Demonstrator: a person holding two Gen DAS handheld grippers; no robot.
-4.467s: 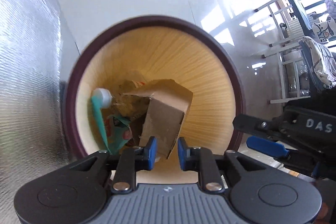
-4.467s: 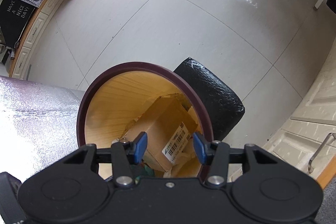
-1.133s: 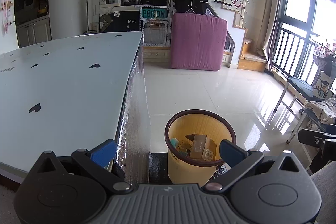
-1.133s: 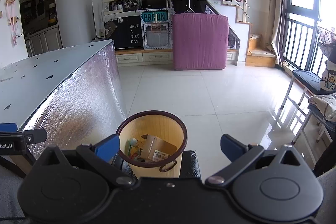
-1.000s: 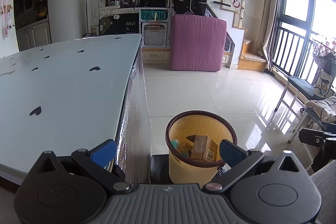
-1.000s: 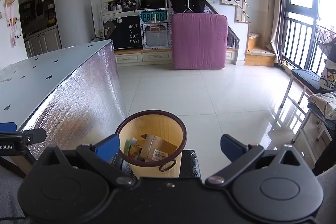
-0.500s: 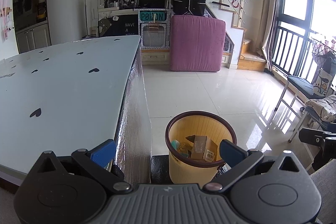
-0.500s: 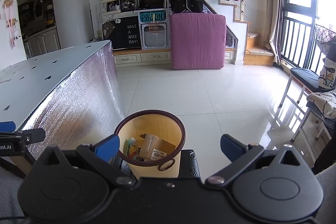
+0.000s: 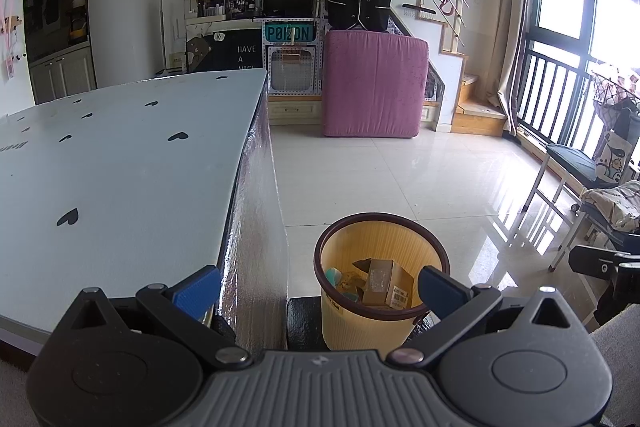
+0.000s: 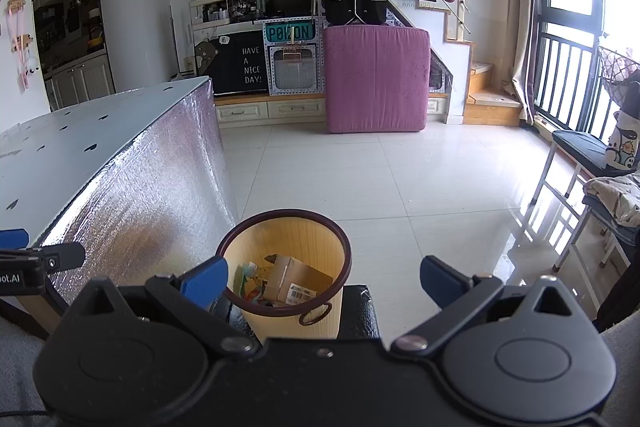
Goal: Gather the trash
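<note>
A yellow waste bin [image 9: 362,323] [image 10: 320,323] with a dark brown rim stands on the floor beside the table's foil-covered side. Inside lie a cardboard box [image 9: 384,281] [image 10: 298,281] with a barcode label, a teal wrapper [image 9: 334,275] and other scraps. My left gripper [image 9: 318,287] hovers above and behind the bin, open wide, with nothing between its blue pads. My right gripper [image 10: 320,277] is likewise open and empty, with the bin seen between its fingers. The other gripper's tip shows at the right edge of the left view and the left edge of the right view.
A white table [image 9: 120,163] with black heart marks fills the left; its side is silver foil [image 10: 132,211]. A black mat [image 10: 360,311] lies under the bin. A pink cushion [image 9: 374,87] stands at the back. A white chair [image 10: 580,179] with clothes is on the right by the window.
4.5 s ago both grippers were nearly shut right over the bin's mouth. Now they are raised, pulled back and open wide. Over the last second the views barely shift.
</note>
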